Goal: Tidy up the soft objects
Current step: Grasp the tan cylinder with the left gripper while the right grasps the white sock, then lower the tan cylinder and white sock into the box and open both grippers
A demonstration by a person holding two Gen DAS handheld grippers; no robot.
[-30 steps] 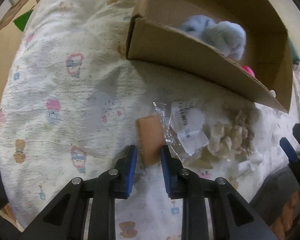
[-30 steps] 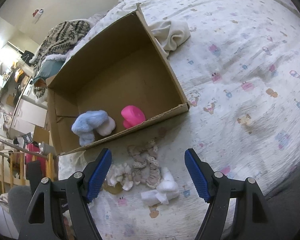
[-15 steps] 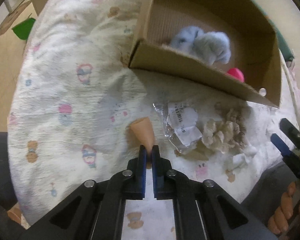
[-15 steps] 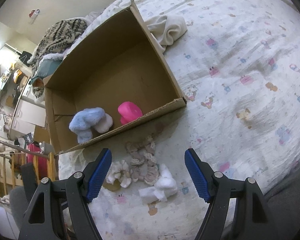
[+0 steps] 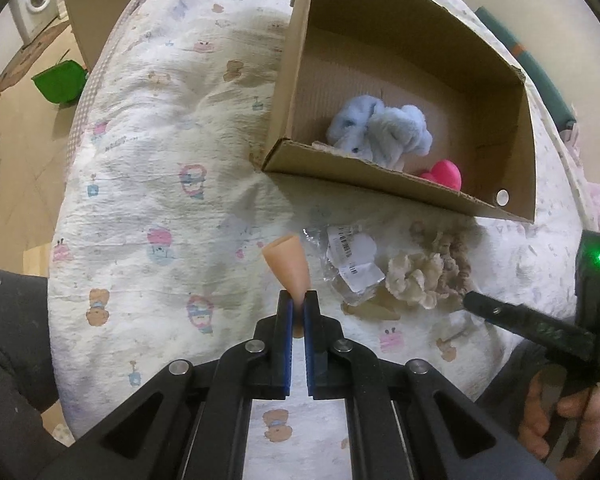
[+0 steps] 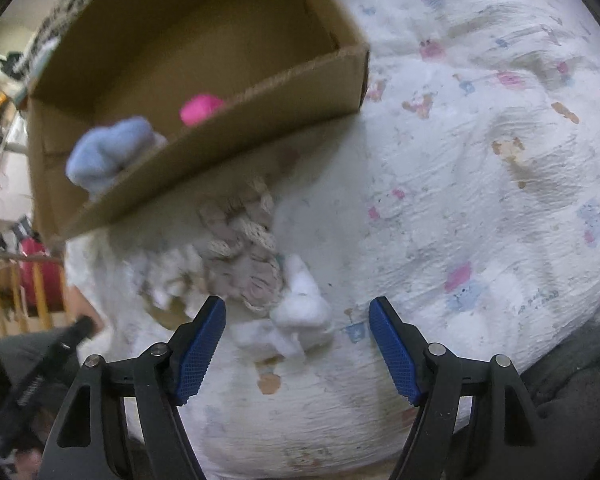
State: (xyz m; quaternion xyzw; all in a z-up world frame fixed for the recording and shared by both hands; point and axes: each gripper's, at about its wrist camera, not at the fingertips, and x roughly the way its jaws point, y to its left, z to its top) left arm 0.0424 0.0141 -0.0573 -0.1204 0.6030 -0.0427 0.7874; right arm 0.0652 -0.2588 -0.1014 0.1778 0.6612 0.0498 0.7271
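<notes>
peach sponge [image 5: 288, 266]: pinched by its narrow end between the pads of the left gripper [image 5: 296, 312], wide end fanning forward and lifted clear of the bed sheet [image 5: 152, 168]. the jaws are drawn almost together on it, only the squashed sponge between them. holding it by one end leaves the bulk ahead of the fingers, so, as i judge it, it can drop free once over the box.

cardboard box [image 5: 400, 184]: open-topped, sits on the sheet ahead and slightly right of the left gripper. already inside: blue plush [image 5: 380, 132] against the near wall, pink object [image 5: 444, 172] beside it toward the right corner. floor behind them is bare, so there is room for the sponge there.

edges: the near wall stands between sponge and box interior; judgement: the sponge must be carried up over that rim, not pushed at it. left of the box the sheet is open, no obstruction on that approach.

remaining loose items lie just outside the near wall: plastic packet [image 5: 352, 264], beige scrunchies [image 5: 428, 272], white fluffy piece [image 6: 296, 316].

right gripper [image 6: 298, 344]: spread wide, holding nothing, low over the white fluffy piece, which sits between the two pads without visible contact. right view is motion-blurred, so exact clearance cannot be told. scrunchies touch the white piece on its far side; a closing grip could snag them.
</notes>
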